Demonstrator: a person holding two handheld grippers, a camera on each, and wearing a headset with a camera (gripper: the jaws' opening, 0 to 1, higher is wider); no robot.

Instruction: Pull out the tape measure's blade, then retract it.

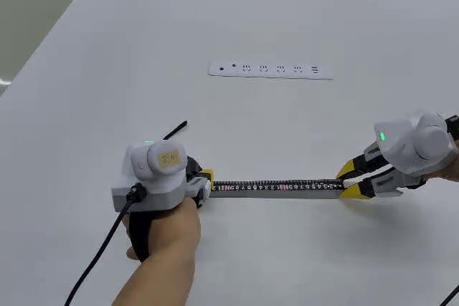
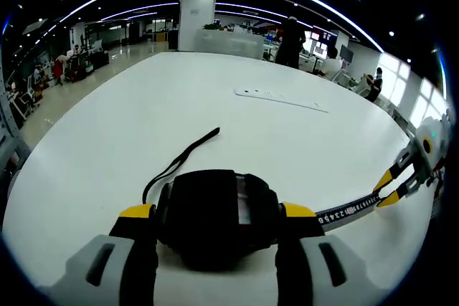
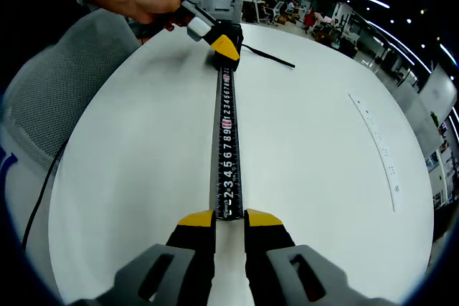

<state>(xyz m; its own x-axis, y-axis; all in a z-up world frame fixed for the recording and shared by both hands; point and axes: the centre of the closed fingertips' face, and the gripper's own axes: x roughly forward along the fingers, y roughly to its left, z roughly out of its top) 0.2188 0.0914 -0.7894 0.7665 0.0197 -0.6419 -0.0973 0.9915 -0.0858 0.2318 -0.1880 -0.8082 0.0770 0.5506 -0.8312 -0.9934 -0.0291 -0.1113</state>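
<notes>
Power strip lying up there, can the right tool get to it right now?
Probably not yet. The right tool is shut on the end of the pulled-out blade. The table between it and the power strip lies bare, though, so after letting go it could likely get there.

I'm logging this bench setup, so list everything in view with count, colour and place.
table: one, white, under everything.
power strip: one, white, far side of the table.
tape measure case: one, black, between the jaws of the left gripper.
blade: one, dark with pale numerals, stretched from the case to the right gripper.
wrist strap: one, black, on the table beyond the case.
cable: one, black, trailing from the left gripper.
left gripper: one, grey with yellow tips, shut on the case.
right gripper: one, grey with yellow tips, shut on the blade's end.
left hand: one, holding the left gripper.
</notes>
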